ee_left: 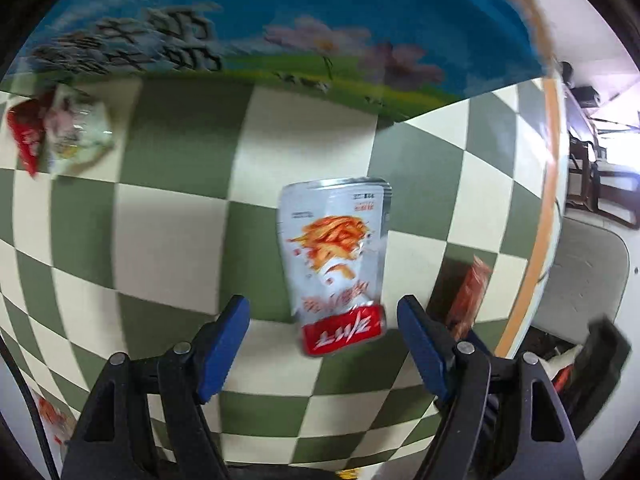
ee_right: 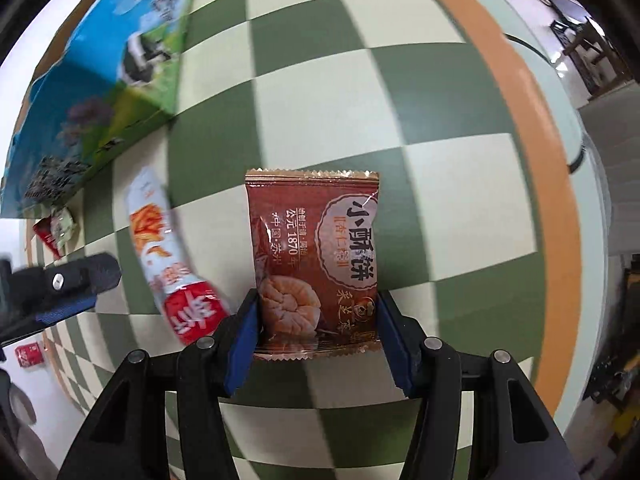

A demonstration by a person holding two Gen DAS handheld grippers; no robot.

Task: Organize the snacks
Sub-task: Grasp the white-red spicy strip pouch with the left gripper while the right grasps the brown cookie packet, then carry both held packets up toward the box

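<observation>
A white and red snack packet (ee_left: 334, 264) lies flat on the green and cream checkered cloth, just ahead of my open left gripper (ee_left: 324, 320). It also shows in the right wrist view (ee_right: 172, 256). My right gripper (ee_right: 316, 320) has its blue pads against both sides of a brown pastry packet (ee_right: 316, 256), which lies on the cloth. The brown packet shows at the right edge of the left wrist view (ee_left: 470, 300). A blue and green printed box (ee_left: 280, 28) stands at the back of the cloth; it also shows in the right wrist view (ee_right: 100, 80).
A small red and white wrapped snack (ee_left: 60, 132) lies at the far left by the box. A small red packet (ee_right: 29, 354) lies off the cloth at the left. The cloth has an orange border (ee_right: 532, 128) near the table's right edge. Chairs (ee_left: 600, 184) stand beyond.
</observation>
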